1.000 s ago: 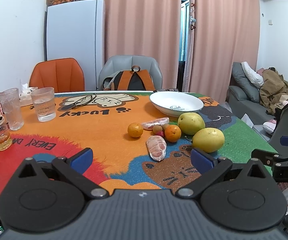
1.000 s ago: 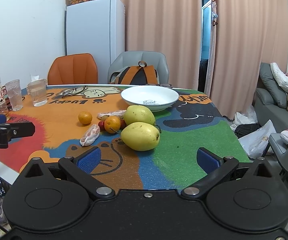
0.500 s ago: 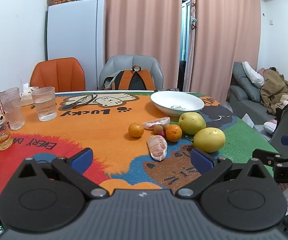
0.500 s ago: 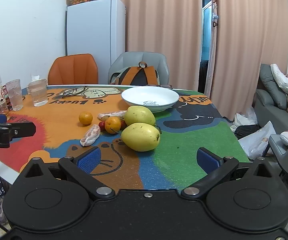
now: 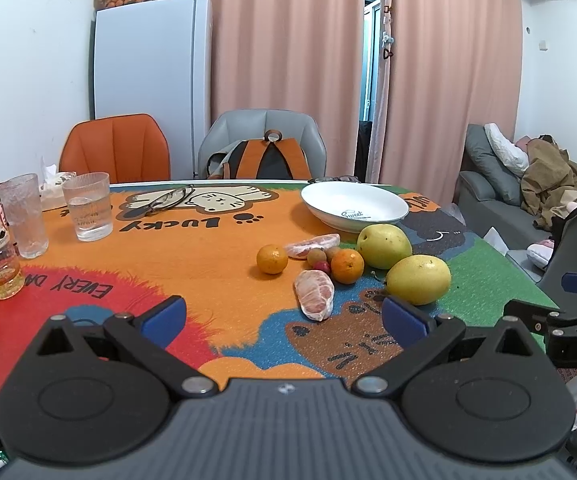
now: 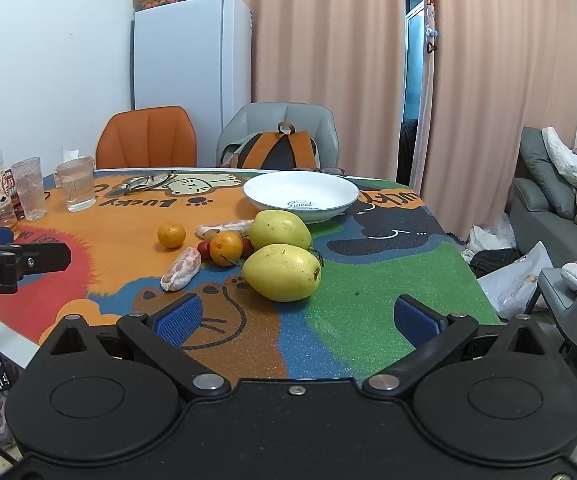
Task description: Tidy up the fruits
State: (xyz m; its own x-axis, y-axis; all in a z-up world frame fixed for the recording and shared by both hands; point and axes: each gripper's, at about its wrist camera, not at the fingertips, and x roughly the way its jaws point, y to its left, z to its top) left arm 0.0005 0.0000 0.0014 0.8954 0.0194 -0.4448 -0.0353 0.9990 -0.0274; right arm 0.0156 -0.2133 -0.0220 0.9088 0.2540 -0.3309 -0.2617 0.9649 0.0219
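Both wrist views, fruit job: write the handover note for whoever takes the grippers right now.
Left gripper: open, empty, hovering short of the fruit.
Right gripper: open, empty, over the near edge of the table.
Fruit: two big yellow fruits, two oranges, two peeled citrus pieces and a few small red and brown fruits, all loose on the mat.
White bowl: behind the fruit, nothing in it.
Done: nothing moved yet.
Left: probably gather all the fruit into the bowl.
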